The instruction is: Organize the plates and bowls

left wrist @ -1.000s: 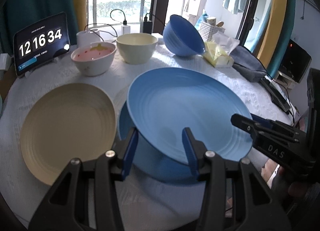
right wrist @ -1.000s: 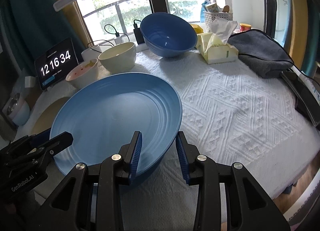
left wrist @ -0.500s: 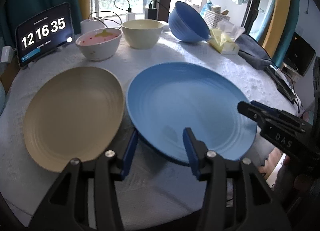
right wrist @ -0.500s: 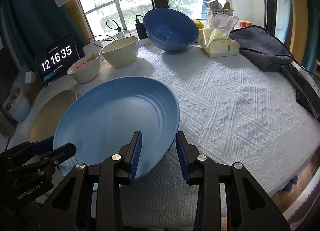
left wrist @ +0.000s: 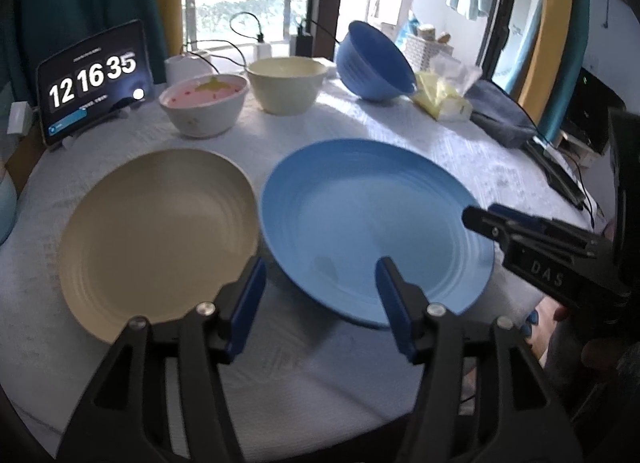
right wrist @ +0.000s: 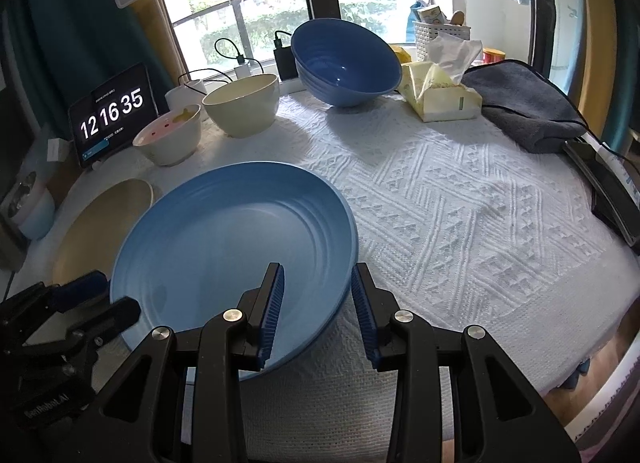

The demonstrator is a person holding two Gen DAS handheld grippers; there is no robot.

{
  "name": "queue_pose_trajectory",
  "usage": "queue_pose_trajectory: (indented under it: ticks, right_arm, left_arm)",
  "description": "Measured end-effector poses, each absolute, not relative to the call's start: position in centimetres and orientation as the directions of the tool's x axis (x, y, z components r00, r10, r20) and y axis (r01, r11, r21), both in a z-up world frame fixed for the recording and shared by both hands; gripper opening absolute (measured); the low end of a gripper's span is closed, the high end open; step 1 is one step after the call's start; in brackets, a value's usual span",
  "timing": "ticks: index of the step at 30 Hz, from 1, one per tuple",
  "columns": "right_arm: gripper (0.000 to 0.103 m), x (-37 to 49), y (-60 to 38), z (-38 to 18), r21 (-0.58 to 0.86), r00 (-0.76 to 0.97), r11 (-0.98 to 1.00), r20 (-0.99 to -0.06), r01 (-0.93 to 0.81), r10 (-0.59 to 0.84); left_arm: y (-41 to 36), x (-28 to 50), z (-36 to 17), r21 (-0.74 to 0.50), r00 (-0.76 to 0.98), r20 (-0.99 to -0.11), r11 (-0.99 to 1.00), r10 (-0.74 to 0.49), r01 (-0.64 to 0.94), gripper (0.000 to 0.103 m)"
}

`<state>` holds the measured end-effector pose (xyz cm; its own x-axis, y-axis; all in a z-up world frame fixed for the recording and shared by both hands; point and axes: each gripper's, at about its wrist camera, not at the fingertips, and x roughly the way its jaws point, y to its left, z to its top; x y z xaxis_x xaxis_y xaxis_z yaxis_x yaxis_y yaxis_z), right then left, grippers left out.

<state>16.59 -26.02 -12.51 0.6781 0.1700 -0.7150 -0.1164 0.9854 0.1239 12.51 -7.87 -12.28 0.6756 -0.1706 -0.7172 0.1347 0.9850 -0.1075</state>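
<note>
Blue plate (right wrist: 224,247) lowered, left claw (left wrist: 320,283) just opened, underside hidden

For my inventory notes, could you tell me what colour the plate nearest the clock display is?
Beige plate, plain with faint concentric rings; clearest in the left wrist view.

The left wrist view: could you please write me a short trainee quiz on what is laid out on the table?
1. Which bowl sits tilted rather than level? A) cream bowl B) blue bowl C) pink-lined bowl
2. True or false: the beige plate lies beside the blue plate, not on it.
3. What time does the clock display read?

Key: 1 B. 2 True. 3 12 16 35.
</note>
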Motion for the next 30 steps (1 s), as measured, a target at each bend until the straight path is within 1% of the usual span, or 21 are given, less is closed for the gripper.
queue_pose_trajectory:
  ticks: [11,30]
  right_arm:
    - [0.038,16.4,-24.8,-11.2,0.116,0.702,0.983,-0.688,-0.144,0.184]
    - [0.038,17.1,-18.8,-11.0,0.084,0.673,0.959,-0.696,-0.271,0.251]
  left_arm:
    - [-5.2,11.8,-11.1,-0.135,0.742,-0.657,0.989,-0.135,0.061,0.06]
    - [1.1,11.3,-12.1,-0.161,0.764,-0.643,0.984,-0.043,-0.079,0.06]
